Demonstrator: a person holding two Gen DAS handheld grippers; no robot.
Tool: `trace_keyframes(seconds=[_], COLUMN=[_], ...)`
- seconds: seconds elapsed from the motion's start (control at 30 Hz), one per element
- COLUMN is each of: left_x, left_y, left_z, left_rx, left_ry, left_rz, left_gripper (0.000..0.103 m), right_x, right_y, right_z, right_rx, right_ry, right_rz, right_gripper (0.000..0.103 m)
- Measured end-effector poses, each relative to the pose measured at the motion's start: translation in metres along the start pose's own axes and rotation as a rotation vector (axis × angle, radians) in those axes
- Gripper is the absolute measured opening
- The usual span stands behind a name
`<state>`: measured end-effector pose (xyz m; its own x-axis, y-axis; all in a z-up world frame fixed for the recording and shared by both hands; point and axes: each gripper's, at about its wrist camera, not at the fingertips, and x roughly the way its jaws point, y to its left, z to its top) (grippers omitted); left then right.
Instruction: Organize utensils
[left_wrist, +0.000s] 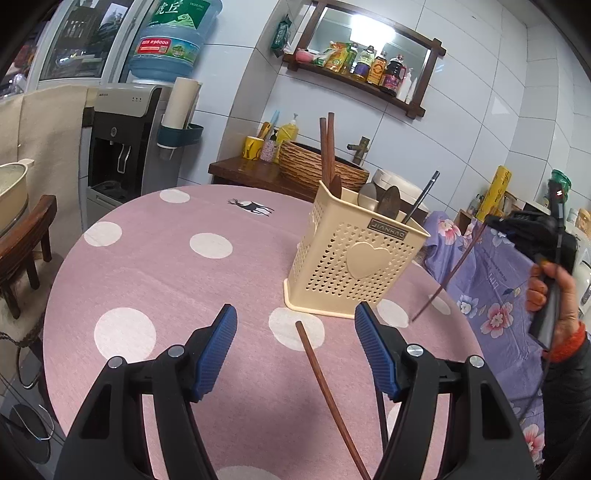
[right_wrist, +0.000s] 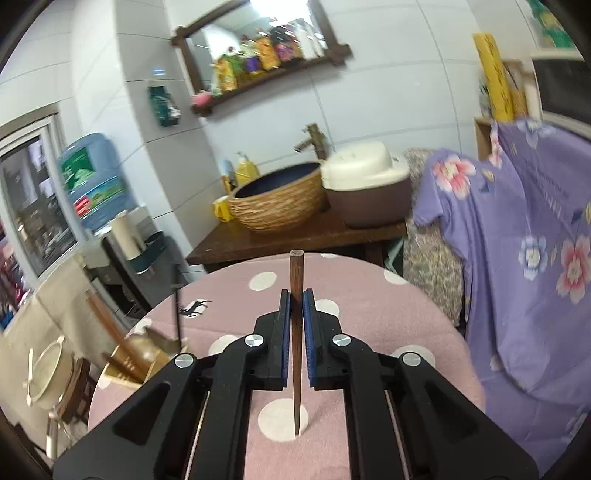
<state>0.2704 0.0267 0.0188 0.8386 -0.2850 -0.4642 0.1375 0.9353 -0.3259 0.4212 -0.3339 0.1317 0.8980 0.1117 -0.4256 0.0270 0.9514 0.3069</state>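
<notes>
Your right gripper (right_wrist: 294, 295) is clamped on one wooden chopstick (right_wrist: 295, 332), lifted off the table with its thin tip downward, probably so it can drop into the cream utensil holder (left_wrist: 351, 258) at your ten o'clock. Your left gripper (left_wrist: 295, 328) hangs with its jaws apart over a second chopstick (left_wrist: 328, 391), lying on the pink polka-dot tablecloth (left_wrist: 166, 280) at six o'clock from the holder. Behind are white tiled walls and a water dispenser (left_wrist: 125, 147).

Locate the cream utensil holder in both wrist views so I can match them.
Left wrist: cream utensil holder stands right of centre on the pink table, beyond the open left gripper.
Right wrist: holder at lower left, blurred, partly cut off.
Shared landmark: woven basin.
</notes>
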Motion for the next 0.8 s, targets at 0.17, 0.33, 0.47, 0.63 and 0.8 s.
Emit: trace_keyframes(seconds=[0.17,0.33,0.47,0.63,0.8], left_x=[-0.006,-0.012,-0.013,-0.014,-0.017], left_y=[-0.004,-0.005,-0.004,-0.003,0.003], left_z=[-0.003,-0.002,-0.002,-0.004,-0.007], left_rx=[0.003,0.009,0.007,0.004,-0.003], left_ry=[0.001,-0.009,-0.008,-0.002,0.007], left_rz=[-0.006,0.003,0.007,0.009,0.021], left_gripper=[0.066,0.066,0.066,0.066,0.066], right_x=[-0.046,-0.075,-0.097,-0.101,-0.061], right_y=[0.026,0.058,0.094,0.143,0.167], right_z=[0.012,0.039,0.065,0.079,0.059], right_rx=[-0.102,-0.161,-0.194,-0.244,-0.266], right_ry=[-0.070,-0.106,-0.160,-0.233,-0.161], right_rz=[0.006,0.040,0.109,0.163,0.157], right_gripper=[0.008,0.008,0.008,0.008,0.008])
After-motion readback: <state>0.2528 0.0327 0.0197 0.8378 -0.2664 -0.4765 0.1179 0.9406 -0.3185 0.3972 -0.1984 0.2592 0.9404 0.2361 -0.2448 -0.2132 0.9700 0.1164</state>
